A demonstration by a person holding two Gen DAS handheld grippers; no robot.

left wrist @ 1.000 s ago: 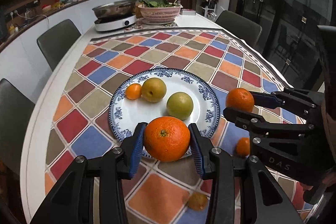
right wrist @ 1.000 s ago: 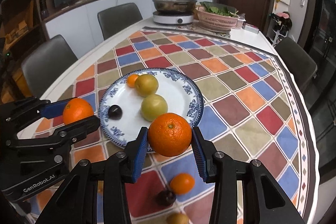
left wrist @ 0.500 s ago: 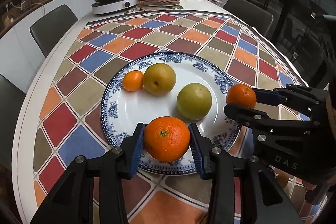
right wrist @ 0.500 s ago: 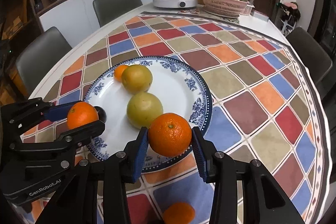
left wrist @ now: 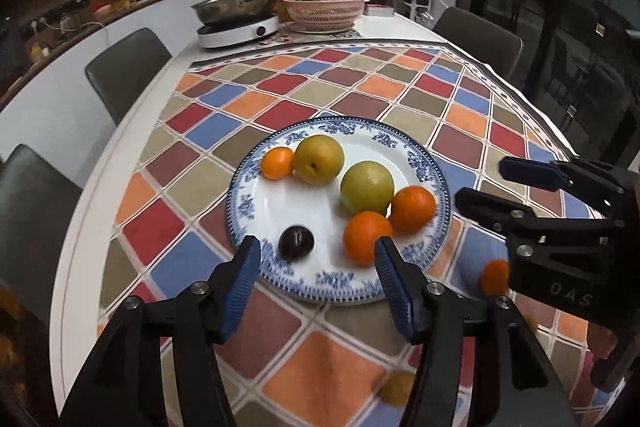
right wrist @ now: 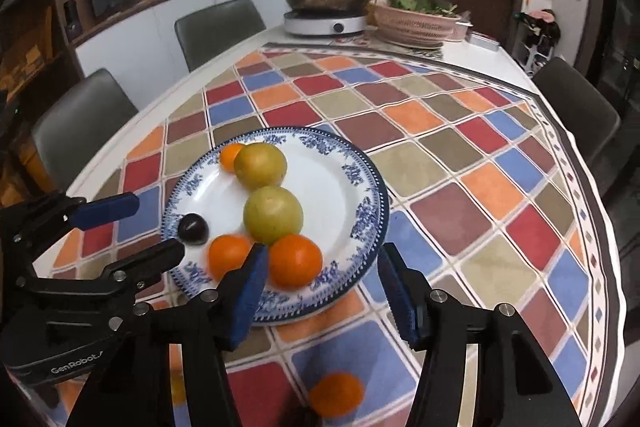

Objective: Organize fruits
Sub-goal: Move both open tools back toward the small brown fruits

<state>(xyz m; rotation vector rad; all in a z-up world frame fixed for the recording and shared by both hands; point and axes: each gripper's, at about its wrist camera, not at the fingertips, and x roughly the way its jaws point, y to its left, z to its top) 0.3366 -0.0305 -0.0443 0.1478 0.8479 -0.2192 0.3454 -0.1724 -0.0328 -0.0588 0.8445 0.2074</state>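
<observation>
Plate (left wrist: 424, 163) sits mid-bench (left wrist: 132, 131) on the cloth (left wrist: 360, 99). On it: two pears (left wrist: 319, 159) at centre, small orange (left wrist: 277, 163) left of the far pear, plum (left wrist: 296, 243) near the front rim, two oranges (left wrist: 366, 235) side by side front right. Cooker (left wrist: 240, 27) and basket (left wrist: 324, 11) at the far end. Another orange (right wrist: 335, 393) on the cloth before the plate.

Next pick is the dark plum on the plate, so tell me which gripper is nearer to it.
Left. The left gripper hangs open just in front of the plum; the right gripper, also open, sits past both oranges.
</observation>
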